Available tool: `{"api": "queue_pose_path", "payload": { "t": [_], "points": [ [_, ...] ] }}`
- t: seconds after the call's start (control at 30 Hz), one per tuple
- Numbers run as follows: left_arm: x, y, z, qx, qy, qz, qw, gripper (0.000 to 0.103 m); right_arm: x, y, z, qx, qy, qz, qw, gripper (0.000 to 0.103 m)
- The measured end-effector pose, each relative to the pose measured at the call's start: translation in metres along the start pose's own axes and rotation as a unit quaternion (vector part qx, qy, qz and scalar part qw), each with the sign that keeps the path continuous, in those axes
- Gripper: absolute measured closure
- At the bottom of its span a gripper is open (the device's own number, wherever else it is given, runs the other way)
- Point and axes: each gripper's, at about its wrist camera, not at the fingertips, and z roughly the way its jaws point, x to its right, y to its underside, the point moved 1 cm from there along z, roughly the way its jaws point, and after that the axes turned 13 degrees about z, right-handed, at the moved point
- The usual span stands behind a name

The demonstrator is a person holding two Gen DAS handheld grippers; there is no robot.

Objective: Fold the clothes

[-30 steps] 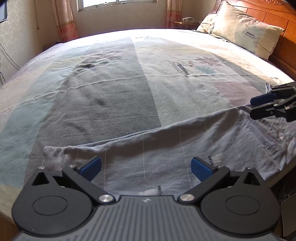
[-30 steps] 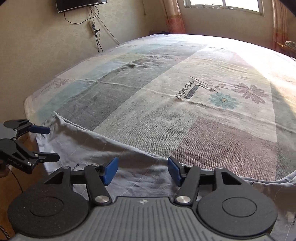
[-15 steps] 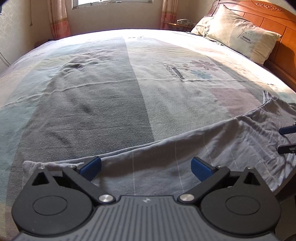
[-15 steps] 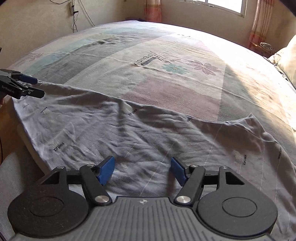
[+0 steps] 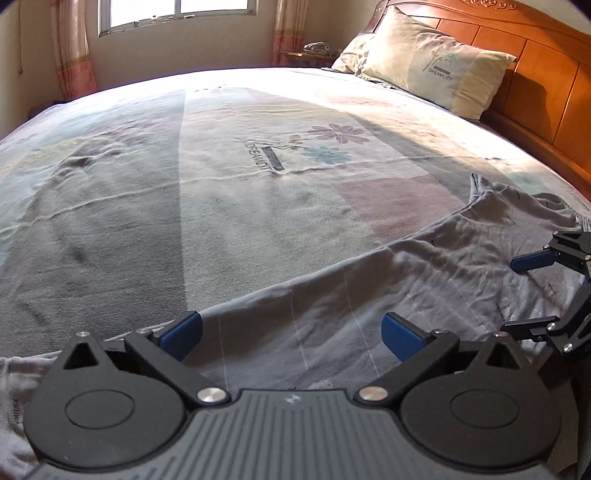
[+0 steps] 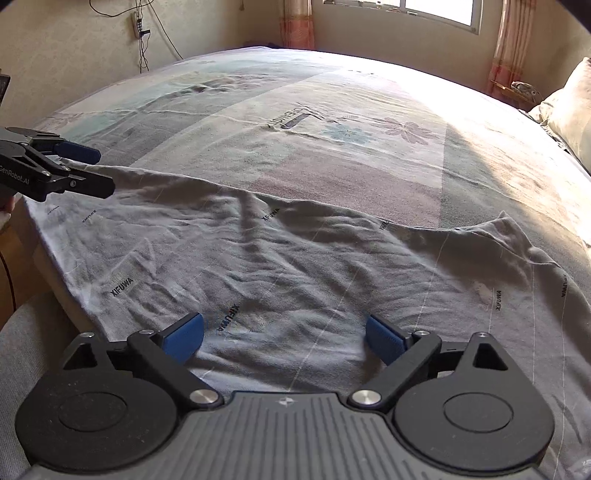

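While spread on bed (image 5: pixel 258 184): one grey garment (image 6: pixel 295 258) | two grippers, fingers wide, empty

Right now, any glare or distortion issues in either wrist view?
Left wrist: window blown out, sun washing the far sheet; fisheye bows the bed edges. Right wrist: glare band on the sheet's far right, shirt in shade but its print legible; corners vignetted.

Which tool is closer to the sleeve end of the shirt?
Right. The right tool hovers open over the grey shirt near the sleeve; the left tool, also open, is at the hem end.
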Motion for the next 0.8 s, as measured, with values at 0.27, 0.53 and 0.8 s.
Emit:
{"api": "queue_pose_path", "payload": {
  "t": [0.27, 0.53, 0.8],
  "points": [
    [-0.014, 0.021, -0.032, -0.003, -0.057, 0.0, 0.9984, 0.001, -0.002, 0.0, 0.003, -0.003, 0.002, 0.003, 1.0, 0.0],
    [-0.062, 0.077, -0.054, -0.039, -0.1, -0.093, 0.9899, 0.001, -0.002, 0.001, 0.002, -0.002, 0.005, 0.0, 1.0, 0.0],
    [-0.016, 0.052, -0.06, -0.024, -0.097, 0.003, 0.995, 0.001, 0.003, 0.005, -0.021, 0.004, 0.0, -0.007, 1.0, 0.0]
  ]
}}
